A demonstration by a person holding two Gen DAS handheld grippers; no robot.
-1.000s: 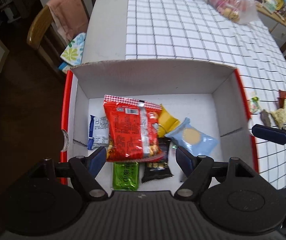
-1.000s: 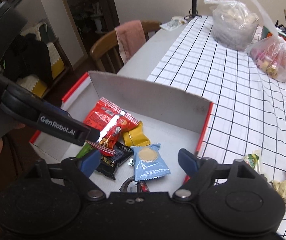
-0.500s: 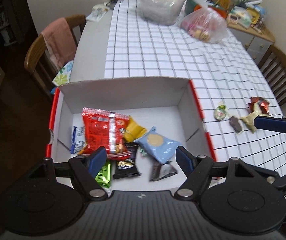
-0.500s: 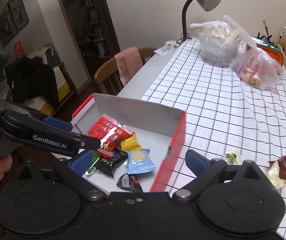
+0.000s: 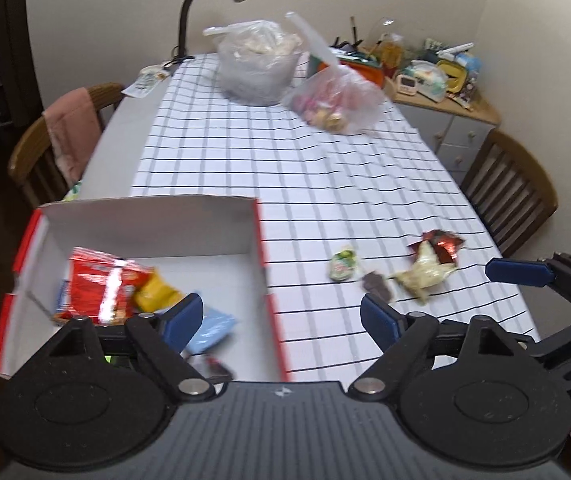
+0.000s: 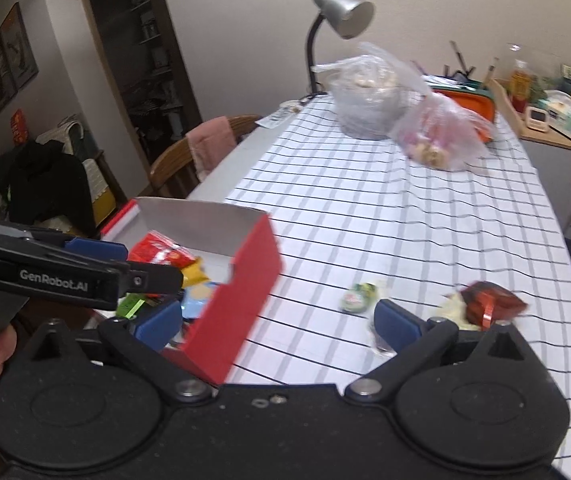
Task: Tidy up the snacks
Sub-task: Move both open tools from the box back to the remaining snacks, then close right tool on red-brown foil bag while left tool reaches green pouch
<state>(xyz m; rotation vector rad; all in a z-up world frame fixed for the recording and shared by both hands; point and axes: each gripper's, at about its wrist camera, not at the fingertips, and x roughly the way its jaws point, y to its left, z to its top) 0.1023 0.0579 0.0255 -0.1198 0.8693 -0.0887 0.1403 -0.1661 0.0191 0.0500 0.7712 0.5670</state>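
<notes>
Left wrist view: the left tool (image 5: 281, 316) stands wide, its blue pads empty, over the near right wall of the red-and-white box (image 5: 259, 236) on the checked table (image 5: 285, 168). Inside the box lie a red snack bag (image 5: 101, 284), a yellow packet (image 5: 155, 292) touching it, and a light blue packet (image 5: 211, 330). On the table, right of the box and apart from it, lie a green-and-white sweet (image 5: 342, 265), a small dark piece (image 5: 376, 282), and a cream wrapper (image 5: 425, 270) touching a red foil wrapper (image 5: 443, 243). One finger of the right tool (image 5: 519, 273) shows at the right edge.

Right wrist view: the right tool (image 6: 277, 318) is likewise spread wide and empty, above the box's red corner (image 6: 241, 292). The sweet (image 6: 359, 298) lies ahead between its fingers; the red foil wrapper (image 6: 489, 304), somewhat blurred, sits beside the right finger. The left tool (image 6: 97, 272) hangs over the box.
</notes>
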